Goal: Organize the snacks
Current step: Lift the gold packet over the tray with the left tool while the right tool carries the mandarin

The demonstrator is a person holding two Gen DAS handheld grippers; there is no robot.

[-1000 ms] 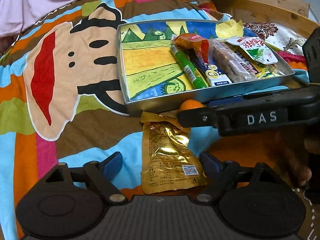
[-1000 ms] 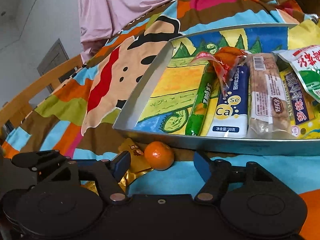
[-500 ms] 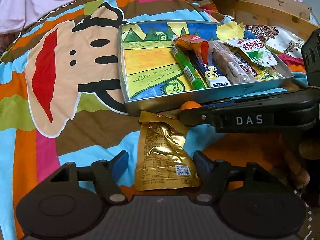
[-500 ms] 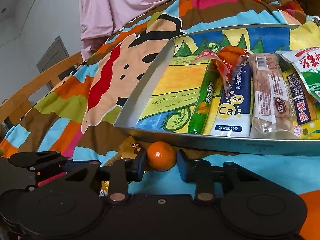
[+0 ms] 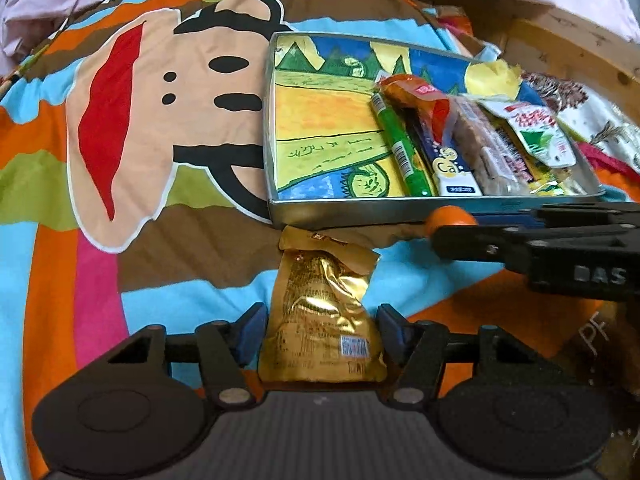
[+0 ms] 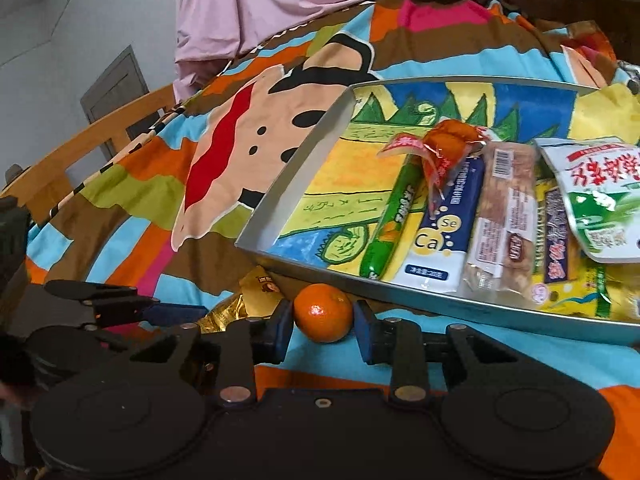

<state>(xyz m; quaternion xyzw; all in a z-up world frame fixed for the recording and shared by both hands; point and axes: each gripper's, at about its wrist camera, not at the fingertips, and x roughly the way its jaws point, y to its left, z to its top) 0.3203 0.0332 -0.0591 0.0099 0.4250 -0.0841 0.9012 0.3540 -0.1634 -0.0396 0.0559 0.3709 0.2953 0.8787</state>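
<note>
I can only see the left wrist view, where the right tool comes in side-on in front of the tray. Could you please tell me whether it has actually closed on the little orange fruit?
Observer: Yes. The right wrist view looks straight along the right tool, and it is shut on the mandarin, with one blue pad pressing each side.
Operator: Thank you. What lies beyond the far left edge of the cloth, please?
Observer: A wooden rail runs along that edge, and behind it a grey door is set in a pale wall.
</note>
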